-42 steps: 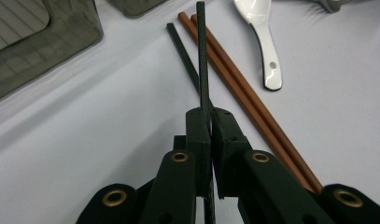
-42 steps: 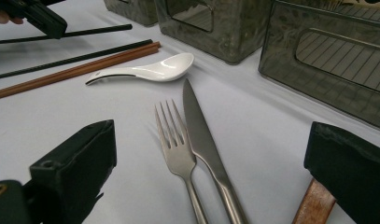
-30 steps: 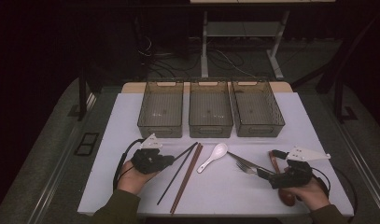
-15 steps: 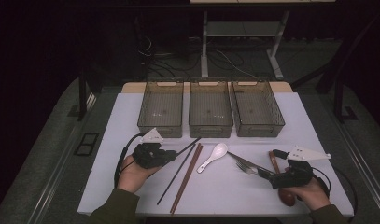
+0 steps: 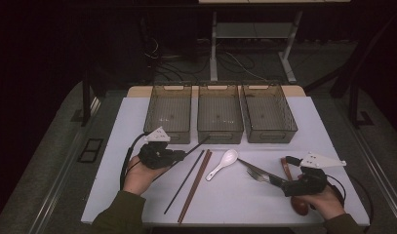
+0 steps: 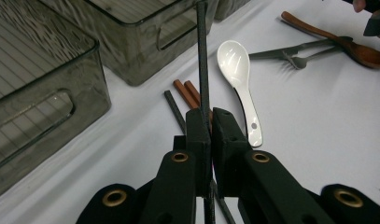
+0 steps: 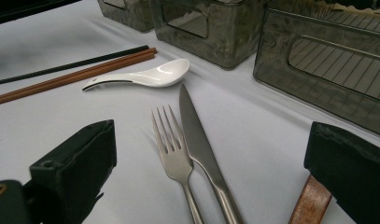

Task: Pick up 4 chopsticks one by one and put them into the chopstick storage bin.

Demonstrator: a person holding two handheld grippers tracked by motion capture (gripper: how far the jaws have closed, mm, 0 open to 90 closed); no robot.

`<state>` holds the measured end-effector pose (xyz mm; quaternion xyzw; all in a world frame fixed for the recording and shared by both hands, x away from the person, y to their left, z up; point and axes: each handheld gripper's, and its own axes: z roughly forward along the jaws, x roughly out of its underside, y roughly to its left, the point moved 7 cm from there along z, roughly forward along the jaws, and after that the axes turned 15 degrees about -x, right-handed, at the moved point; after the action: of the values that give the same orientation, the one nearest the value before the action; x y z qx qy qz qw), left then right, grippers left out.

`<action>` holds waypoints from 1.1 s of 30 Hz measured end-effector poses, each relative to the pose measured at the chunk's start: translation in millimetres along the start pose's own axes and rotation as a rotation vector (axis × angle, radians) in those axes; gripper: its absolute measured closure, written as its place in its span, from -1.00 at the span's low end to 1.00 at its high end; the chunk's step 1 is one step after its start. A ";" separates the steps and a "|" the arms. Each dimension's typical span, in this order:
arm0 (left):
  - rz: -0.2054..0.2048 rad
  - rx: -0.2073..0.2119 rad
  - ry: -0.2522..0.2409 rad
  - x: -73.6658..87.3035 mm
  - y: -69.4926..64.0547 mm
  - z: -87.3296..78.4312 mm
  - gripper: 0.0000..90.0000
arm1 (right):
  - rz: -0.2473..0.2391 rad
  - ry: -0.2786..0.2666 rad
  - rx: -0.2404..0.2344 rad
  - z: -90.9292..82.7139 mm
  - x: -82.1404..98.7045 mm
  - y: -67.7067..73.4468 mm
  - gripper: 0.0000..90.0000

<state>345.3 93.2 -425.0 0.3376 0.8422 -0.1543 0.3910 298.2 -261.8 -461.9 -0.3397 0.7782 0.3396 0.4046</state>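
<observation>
Comparing the high view with the moments just before, we see that the left gripper [image 5: 179, 155] has come up slightly and carries a black chopstick [image 5: 195, 147] whose far end now stands off the white table [image 5: 332, 131], pointing toward the left bin [image 5: 169, 113]. Earlier that gripper sat lower at the near ends of the sticks. We judge from this that the pick-up is done and that the next step is the carry into one of the three smoked-plastic bins.

In the left gripper view, the jaws are pressed together on the black chopstick [image 6: 202, 70], which runs straight up between the pads and past the wall of the middle bin [image 6: 145, 32]. The stick is thin, dark and finely ribbed. Its partner [image 6: 176, 112] lies flat on the table just beside the brown chopsticks [image 6: 190, 93].

We note that the right gripper [image 7: 206, 168] has held its place. Its jaws stand wide apart and grip nothing; the fork [image 7: 171, 144] and the knife [image 7: 199, 140] lie side by side between them, and a wooden handle [image 7: 311, 200] lies under the right jaw. The white spoon [image 7: 141, 77] lies between the chopsticks and the fork.
</observation>
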 end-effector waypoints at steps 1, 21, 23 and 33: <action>-0.001 -0.001 0.002 -1.2 0.4 0.1 0.91 | 0.001 0.000 0.000 -0.2 0.0 0.0 -0.94; -0.048 -0.037 -0.024 -35.4 24.6 12.4 0.91 | -0.002 -0.006 0.002 -1.2 -0.3 0.3 -0.94; -0.051 -0.042 -0.025 -38.7 27.9 13.3 0.91 | -0.003 -0.005 0.001 -1.4 -0.4 0.3 -0.94; -0.083 -0.076 -0.022 -52.4 45.3 20.3 0.91 | 0.001 -0.007 0.001 -1.3 -0.6 -0.3 -0.94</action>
<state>412.3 91.9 -398.0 0.2853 0.8565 -0.1418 0.4060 298.1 -262.8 -460.9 -0.3379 0.7771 0.3406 0.4073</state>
